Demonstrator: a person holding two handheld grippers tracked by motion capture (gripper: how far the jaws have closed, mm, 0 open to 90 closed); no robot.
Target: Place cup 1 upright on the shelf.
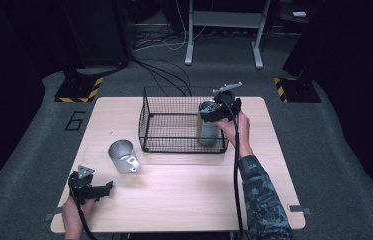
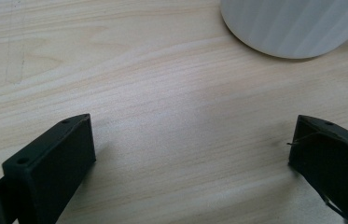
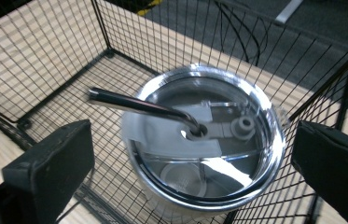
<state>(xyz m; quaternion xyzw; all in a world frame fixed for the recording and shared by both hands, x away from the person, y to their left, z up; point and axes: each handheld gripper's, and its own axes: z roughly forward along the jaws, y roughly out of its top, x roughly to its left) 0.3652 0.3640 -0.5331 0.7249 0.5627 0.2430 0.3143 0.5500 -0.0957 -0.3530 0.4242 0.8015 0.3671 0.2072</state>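
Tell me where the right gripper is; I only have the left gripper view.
Observer: Above the basket. The right gripper is open, jaws either side of a steel tumbler standing in the near right corner.
Operator: Anything sticking out of the tumbler?
Observer: A metal straw leans out through its clear lid.
Operator: What's the pale thing ahead of my left gripper?
Observer: A steel cup on the table, left of the basket.
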